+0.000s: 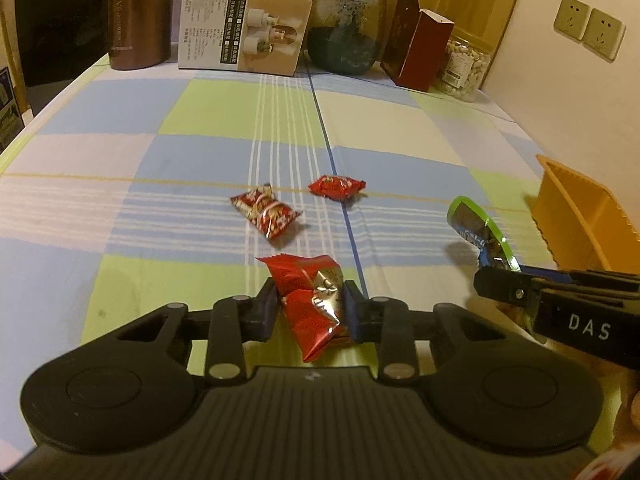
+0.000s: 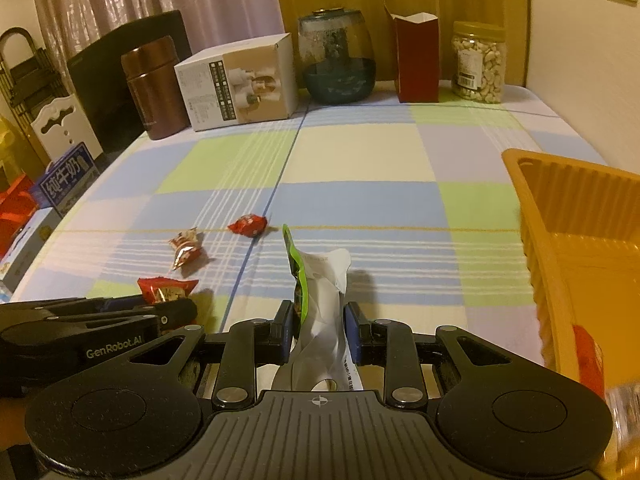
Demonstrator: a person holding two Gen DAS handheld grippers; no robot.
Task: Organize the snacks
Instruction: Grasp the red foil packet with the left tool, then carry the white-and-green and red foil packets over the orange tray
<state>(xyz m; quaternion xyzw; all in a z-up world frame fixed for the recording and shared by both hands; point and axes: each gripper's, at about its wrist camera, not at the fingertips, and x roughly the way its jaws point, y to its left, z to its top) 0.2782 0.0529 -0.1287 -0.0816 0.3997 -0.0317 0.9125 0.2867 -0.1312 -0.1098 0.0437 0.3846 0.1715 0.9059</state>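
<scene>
My left gripper (image 1: 310,306) is shut on a red foil snack packet (image 1: 314,300), held just above the checked tablecloth; it also shows in the right wrist view (image 2: 166,289). My right gripper (image 2: 320,330) is shut on a green-edged white snack pouch (image 2: 320,280), which stands upright between the fingers; it shows in the left wrist view (image 1: 478,232) beside the orange basket (image 1: 576,216). Two more red snack packets lie on the cloth ahead, one on the left (image 1: 266,210) (image 2: 185,249) and one on the right (image 1: 336,186) (image 2: 248,224).
The orange basket (image 2: 568,216) stands at the right with something red inside. Along the back stand a brown canister (image 2: 154,88), a white box (image 2: 240,82), a glass jar (image 2: 336,60), a dark red carton (image 2: 416,60) and a nut jar (image 2: 478,62). Boxes lie off the left edge.
</scene>
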